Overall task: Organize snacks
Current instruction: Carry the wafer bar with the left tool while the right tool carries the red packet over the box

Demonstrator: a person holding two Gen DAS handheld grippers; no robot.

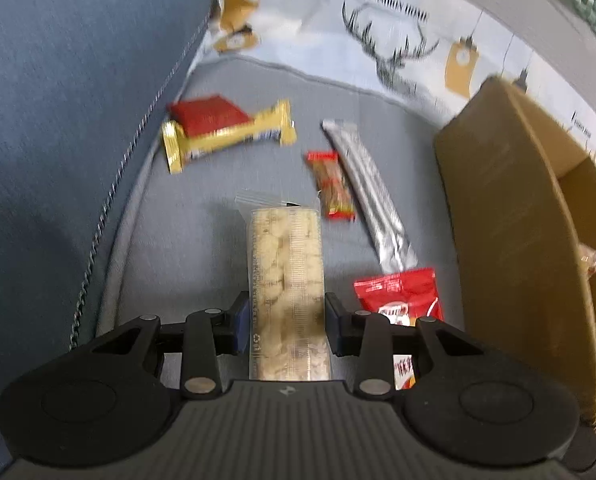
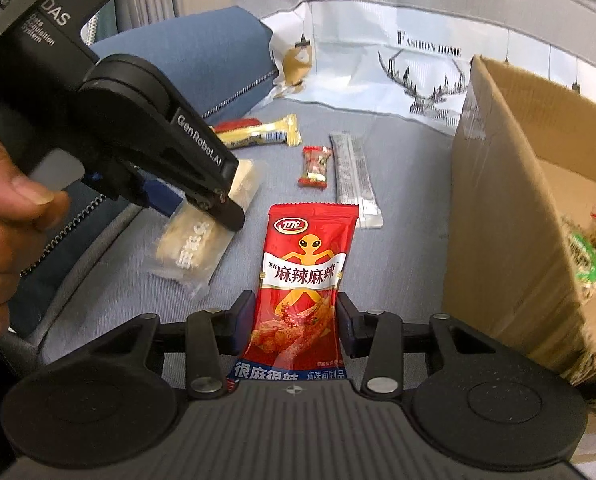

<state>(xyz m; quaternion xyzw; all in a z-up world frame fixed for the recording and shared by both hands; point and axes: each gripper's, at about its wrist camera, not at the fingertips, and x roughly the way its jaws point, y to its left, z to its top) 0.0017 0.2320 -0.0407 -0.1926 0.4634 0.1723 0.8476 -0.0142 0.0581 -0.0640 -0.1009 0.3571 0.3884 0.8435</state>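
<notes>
My left gripper [image 1: 286, 320] is shut on a clear pack of pale biscuits [image 1: 286, 276] and holds it above the blue-grey sofa seat [image 1: 202, 216]; the same gripper and the biscuit pack [image 2: 194, 248] show at the left of the right wrist view. My right gripper [image 2: 296, 320] has its jaws on both sides of a red spicy snack packet [image 2: 303, 276], which lies on the seat; the red packet [image 1: 397, 292] also shows in the left wrist view. A cardboard box [image 2: 509, 216] with snacks inside stands at the right.
On the seat farther back lie a yellow bar [image 1: 234, 136] under a red packet [image 1: 206, 114], a small red candy [image 1: 331, 184] and a silver stick pack [image 1: 373, 196]. A printed white cloth [image 2: 377, 68] lies behind. The sofa backrest [image 1: 66, 120] rises at the left.
</notes>
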